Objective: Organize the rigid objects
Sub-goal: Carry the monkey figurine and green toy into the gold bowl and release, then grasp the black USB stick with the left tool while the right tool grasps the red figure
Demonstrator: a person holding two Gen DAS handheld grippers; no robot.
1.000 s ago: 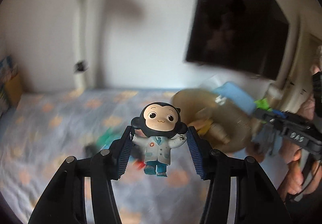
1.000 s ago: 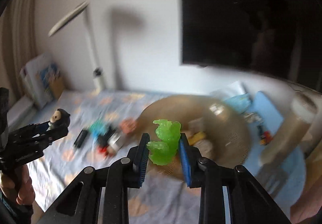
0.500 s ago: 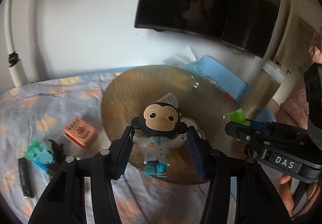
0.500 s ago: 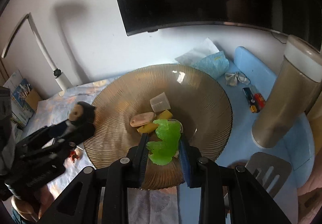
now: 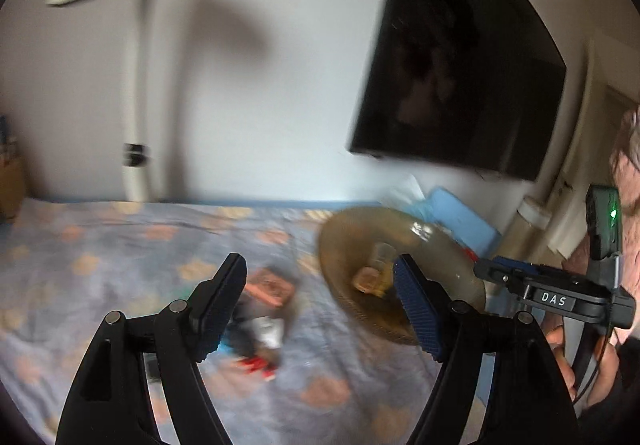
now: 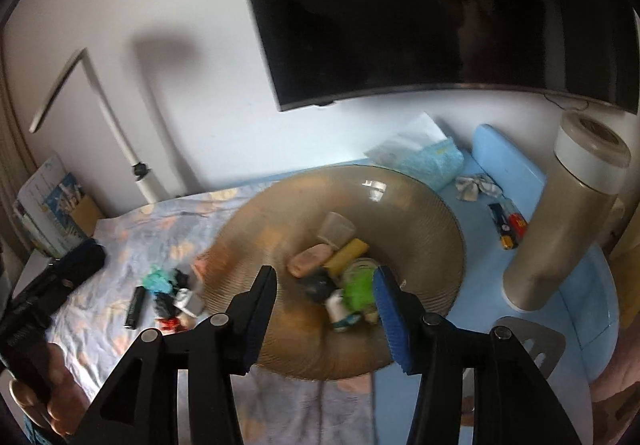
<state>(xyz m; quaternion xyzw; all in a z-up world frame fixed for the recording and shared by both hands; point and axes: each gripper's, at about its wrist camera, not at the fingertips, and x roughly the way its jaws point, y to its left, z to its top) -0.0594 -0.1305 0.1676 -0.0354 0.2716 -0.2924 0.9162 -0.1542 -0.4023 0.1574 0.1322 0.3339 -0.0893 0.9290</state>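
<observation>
Gaping empty, both tongs, left (image 5: 320,305) and right (image 6: 324,305), have nothing between their jaws. Ribbed amber bowl (image 6: 420,201) holds the green toy (image 6: 358,291), collected; loose toys (image 6: 168,291) lie left of it on the bedspread (image 6: 120,245).

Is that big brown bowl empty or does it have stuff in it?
Not empty: the brown bowl holds several small things, including a green toy.

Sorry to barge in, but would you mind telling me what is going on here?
A person is sorting small toys into a ribbed amber bowl. Both handheld grippers are open and hold nothing: the right gripper is over the bowl, where a green toy and a figurine lie, and the left gripper points toward the pieces left on the patterned cloth.
</observation>
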